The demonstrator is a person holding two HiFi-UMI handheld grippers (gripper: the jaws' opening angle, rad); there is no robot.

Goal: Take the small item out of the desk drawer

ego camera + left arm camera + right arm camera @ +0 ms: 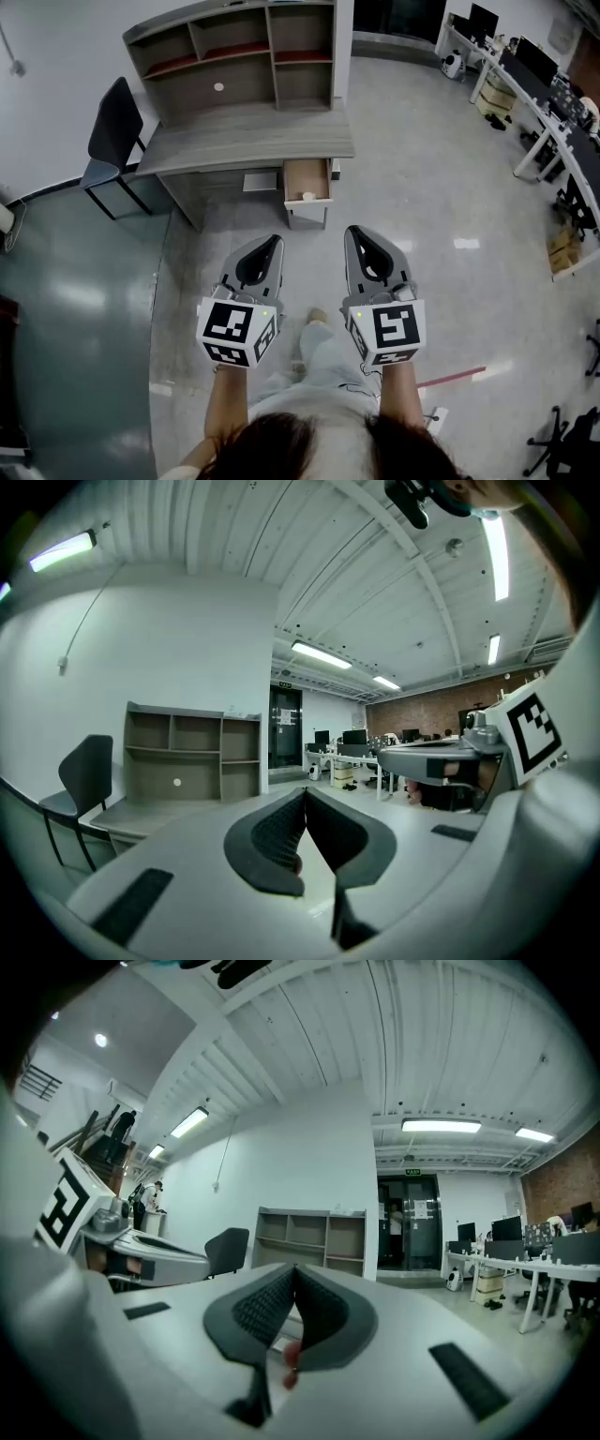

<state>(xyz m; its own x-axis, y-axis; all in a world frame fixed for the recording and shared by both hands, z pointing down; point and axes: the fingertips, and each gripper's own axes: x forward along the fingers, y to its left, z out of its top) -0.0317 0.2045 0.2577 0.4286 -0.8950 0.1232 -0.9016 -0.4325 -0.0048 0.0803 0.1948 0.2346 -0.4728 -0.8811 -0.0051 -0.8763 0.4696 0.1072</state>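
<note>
Your left gripper (305, 792) has its jaws together, the ribbed pads meeting at the tips with nothing between them. Your right gripper (294, 1268) is the same: jaws closed and empty. From the head view you hold the left gripper (273, 240) and the right gripper (353, 231) side by side in front of you, apart from each other and both pointing toward the desk (253, 139), well short of it.

Only the head view shows you the drawer (307, 178). It sits under the desk's right end, pulled out toward you, its light wooden inside open to the camera. The small item (308, 196) lies inside, close to the end of the drawer nearest you. It is pale, whitish and low, and too small to tell its shape.

Neither gripper view shows the drawer or the item, because each gripper's own body covers the lower part of the picture. What they do give you is the shelf unit (194, 756) on the desk seen from the front, with a dark chair (82, 772) to its left. The left gripper view catches your right gripper's marker cube (531, 731) at its right edge. The right gripper view adds a dark doorway (409, 1225) beyond the shelf unit (312, 1233) and long tables (520, 1269) on the right.
</note>
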